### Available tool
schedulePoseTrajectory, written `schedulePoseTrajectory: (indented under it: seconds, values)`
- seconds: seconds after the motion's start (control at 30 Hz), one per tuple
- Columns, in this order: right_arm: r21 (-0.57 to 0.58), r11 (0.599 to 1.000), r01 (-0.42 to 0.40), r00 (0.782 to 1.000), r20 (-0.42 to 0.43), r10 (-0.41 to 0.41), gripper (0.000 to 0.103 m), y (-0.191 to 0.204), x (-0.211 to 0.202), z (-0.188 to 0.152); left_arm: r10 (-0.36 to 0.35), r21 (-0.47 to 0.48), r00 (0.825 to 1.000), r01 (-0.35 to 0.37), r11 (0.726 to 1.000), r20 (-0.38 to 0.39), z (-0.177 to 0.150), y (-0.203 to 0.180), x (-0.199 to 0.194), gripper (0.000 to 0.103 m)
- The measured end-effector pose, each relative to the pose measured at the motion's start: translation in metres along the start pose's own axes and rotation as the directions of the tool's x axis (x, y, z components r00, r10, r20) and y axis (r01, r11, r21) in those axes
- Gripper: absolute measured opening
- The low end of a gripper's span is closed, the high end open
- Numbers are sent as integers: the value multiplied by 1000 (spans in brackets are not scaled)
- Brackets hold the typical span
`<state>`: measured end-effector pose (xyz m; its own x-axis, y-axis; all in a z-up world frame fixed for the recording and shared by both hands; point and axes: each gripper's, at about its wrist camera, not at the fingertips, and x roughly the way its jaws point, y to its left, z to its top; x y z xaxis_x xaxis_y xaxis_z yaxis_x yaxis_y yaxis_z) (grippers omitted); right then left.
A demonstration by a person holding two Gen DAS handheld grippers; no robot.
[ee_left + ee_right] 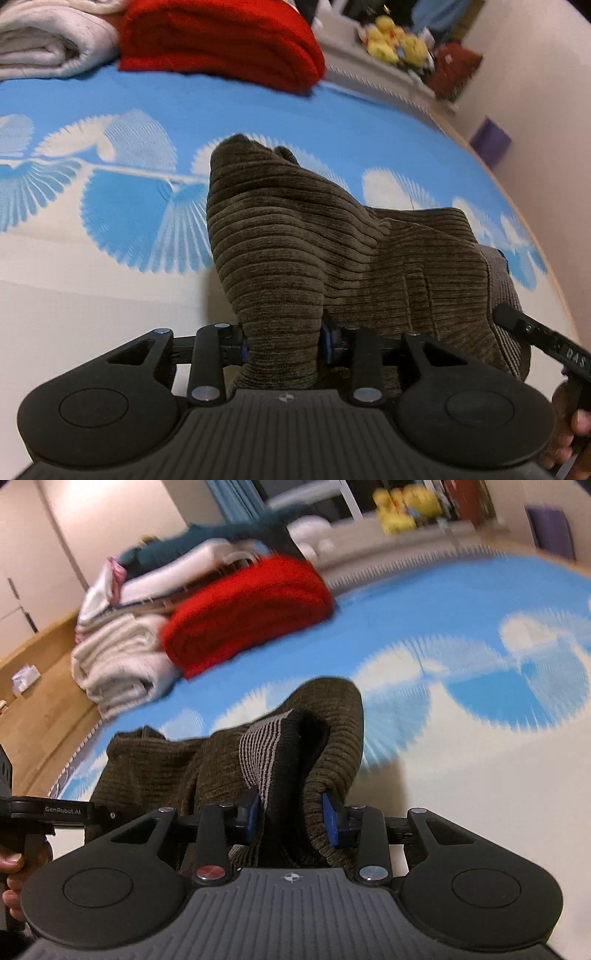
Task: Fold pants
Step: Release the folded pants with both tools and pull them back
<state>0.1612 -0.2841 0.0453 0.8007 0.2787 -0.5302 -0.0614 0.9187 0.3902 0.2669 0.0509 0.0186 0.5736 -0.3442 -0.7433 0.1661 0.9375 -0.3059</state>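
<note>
Ribbed brown pants [295, 236] bunch, clamped in both tools [282, 349] [291, 819].

Left claw [282, 345] and right claw [291, 818] each pinch a bunch of the pants [295, 236], both angled downward.

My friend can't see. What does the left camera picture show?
The left gripper pinches a bunch of brown ribbed pants, lifting them off a blue and white bedspread. Behind sit a folded red blanket and white towels.
</note>
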Motion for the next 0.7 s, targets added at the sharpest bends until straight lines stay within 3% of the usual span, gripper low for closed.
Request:
schedulePoseTrajectory:
  seconds: [0.07, 0.13, 0.2, 0.23, 0.3, 0.37, 0.4, 0.43, 0.47, 0.5, 0.53, 0.63, 0.7]
  values:
    - [-21, 999, 29, 999, 38, -28, 46, 9, 3, 5, 101, -35, 993, -99, 994, 59, 7, 5, -9, 56]
    - [-31, 992, 121, 993, 11, -121, 52, 12, 14, 9, 200, -42, 969, -196, 980, 147, 10, 7, -23, 56]
    - [-53, 973, 224, 975, 1, -224, 53, 13, 19, 8, 163, -26, 976, -161, 987, 142, 11, 7, -29, 56]
    - [-47, 968, 246, 969, 11, -245, 54, 13, 17, 7, 112, -11, 987, -111, 994, 112, 9, 5, -28, 56]
    - [-22, 980, 196, 981, 13, -195, 54, 12, 13, 8, 49, 37, 997, -51, 998, 51, 1, -1, -24, 56]
    - [-72, 986, 150, 989, -3, -151, 52, 20, 13, 3, 52, 121, 997, -45, 992, -57, -13, -11, -9, 56]
    - [-104, 984, 147, 988, -28, -151, 52, 23, 17, 0, 78, 172, 989, -56, 984, -124, -22, -16, 2, 56]
    - [-137, 980, 147, 982, -101, -162, 53, 24, 27, -7, 130, 231, 968, -79, 970, -214, -36, -20, 19, 56]
    - [-162, 974, 159, 963, -190, -189, 53, 23, 37, -18, 193, 294, 949, -115, 949, -250, -49, -23, 31, 59]
    - [-193, 964, 184, 922, -307, -237, 56, 18, 53, -32, 232, 343, 946, -144, 928, -228, -57, -26, 33, 66]
    - [-191, 963, 192, 913, -324, -246, 64, 14, 55, -39, 258, 367, 948, -176, 913, -188, -58, -33, 28, 67]
    - [-145, 968, 206, 934, -266, -239, 59, 20, 37, -30, 246, 342, 964, -199, 918, -100, -52, -40, 0, 68]
    - [-166, 966, 200, 956, -182, -229, 59, 32, 15, -21, 222, 322, 975, -208, 924, -8, -52, -47, -26, 81]
